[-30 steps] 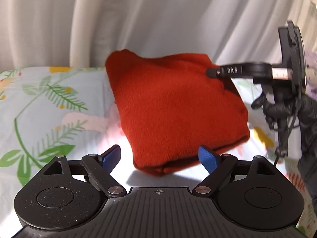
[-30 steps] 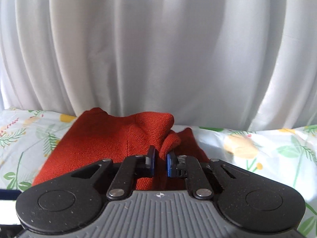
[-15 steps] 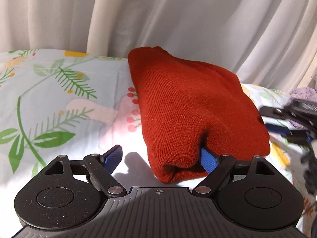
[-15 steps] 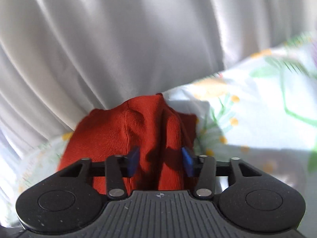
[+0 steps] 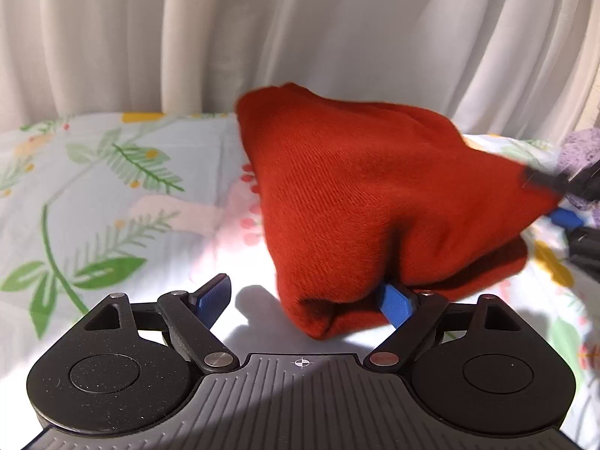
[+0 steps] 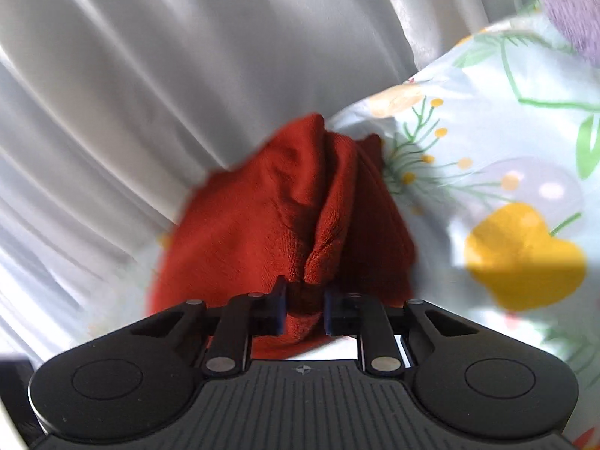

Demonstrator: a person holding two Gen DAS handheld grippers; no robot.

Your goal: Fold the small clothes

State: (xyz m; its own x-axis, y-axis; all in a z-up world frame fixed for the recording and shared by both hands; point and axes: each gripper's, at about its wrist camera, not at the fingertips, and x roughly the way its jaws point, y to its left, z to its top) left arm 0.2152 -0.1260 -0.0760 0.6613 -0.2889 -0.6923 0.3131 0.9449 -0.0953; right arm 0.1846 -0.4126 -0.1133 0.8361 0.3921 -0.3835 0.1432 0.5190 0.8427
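Since half a second ago, the right gripper has narrowed and is closing on a fold of the rust-red knitted garment, now lifted at its right side off the floral-print bedsheet. The left gripper stays wide apart, its right blue pad tucked under the garment's hem, partly hidden. Motion blur obscures the right gripper in the left wrist view.

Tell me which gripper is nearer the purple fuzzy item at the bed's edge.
Right. The right gripper sits just beside the purple fuzzy item, jaws closing on the folded red knit garment. The left gripper is open at the garment's opposite end.
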